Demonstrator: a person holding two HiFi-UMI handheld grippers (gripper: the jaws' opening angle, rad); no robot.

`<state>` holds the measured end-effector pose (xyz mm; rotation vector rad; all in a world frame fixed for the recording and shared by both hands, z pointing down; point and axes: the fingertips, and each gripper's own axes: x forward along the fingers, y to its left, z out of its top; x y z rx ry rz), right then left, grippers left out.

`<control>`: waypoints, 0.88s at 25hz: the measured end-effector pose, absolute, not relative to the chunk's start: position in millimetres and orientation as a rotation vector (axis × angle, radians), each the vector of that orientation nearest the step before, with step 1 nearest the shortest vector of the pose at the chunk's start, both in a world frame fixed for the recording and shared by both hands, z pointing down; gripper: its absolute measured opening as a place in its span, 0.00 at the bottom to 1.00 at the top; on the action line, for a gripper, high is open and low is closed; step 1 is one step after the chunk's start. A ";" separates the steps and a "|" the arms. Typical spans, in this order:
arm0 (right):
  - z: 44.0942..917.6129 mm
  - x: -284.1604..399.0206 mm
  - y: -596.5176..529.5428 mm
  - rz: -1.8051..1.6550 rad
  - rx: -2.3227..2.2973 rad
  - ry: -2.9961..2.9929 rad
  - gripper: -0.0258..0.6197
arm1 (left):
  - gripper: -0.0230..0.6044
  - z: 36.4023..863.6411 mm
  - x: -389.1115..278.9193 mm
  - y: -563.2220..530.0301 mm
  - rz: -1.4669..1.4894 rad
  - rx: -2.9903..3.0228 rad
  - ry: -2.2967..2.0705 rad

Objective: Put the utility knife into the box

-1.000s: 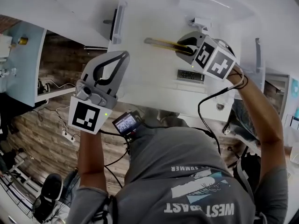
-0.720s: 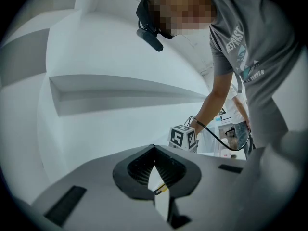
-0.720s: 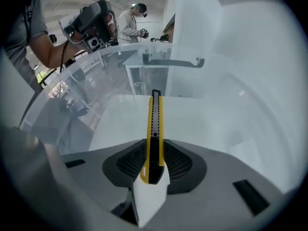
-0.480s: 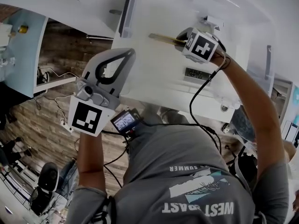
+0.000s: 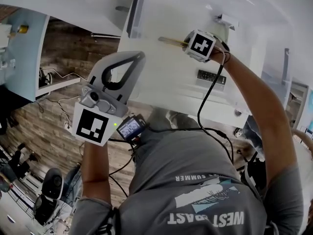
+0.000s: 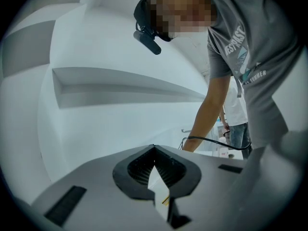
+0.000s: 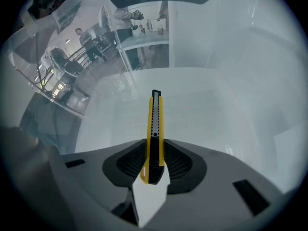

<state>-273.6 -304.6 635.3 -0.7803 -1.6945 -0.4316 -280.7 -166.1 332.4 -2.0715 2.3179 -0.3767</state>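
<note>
Now, right gripper [image 7: 153, 170]: clenched on the knife's rear end, pointing steeply down.
Knife [image 7: 154, 124]: yellow, gripped between the jaws, tip aimed into the box; whether it touches the floor is unclear.
Box [image 7: 211, 109]: clear-walled, beneath the right gripper.
Left gripper [image 6: 154, 150]: jaw tips pressed together, nothing between them, raised near the box's edge.

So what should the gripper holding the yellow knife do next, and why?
Probably ease the right gripper a little lower, then open it: its jaws clamp the utility knife, which points down into the box, its tip seemingly not on the bottom yet.
</note>
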 end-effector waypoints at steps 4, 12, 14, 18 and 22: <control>652.7 -269.7 -306.7 -0.426 -0.762 -1.662 0.23 | 0.05 334.6 -280.4 -164.2 -0.380 -2.076 2.317; 664.1 -261.6 -305.4 -0.392 -0.738 -1.623 0.23 | 0.05 329.9 -282.2 -156.6 -0.374 -2.080 2.320; 666.2 -259.7 -305.8 -0.382 -0.728 -1.621 0.23 | 0.05 329.7 -281.8 -155.3 -0.371 -2.078 2.320; 664.2 -257.6 -308.2 -0.399 -0.713 -1.632 0.23 | 0.05 329.8 -280.7 -153.3 -0.367 -2.071 2.316; 642.9 -261.1 -310.3 -0.422 -0.710 -1.688 0.23 | 0.05 327.0 -276.4 -151.5 -0.363 -2.062 2.310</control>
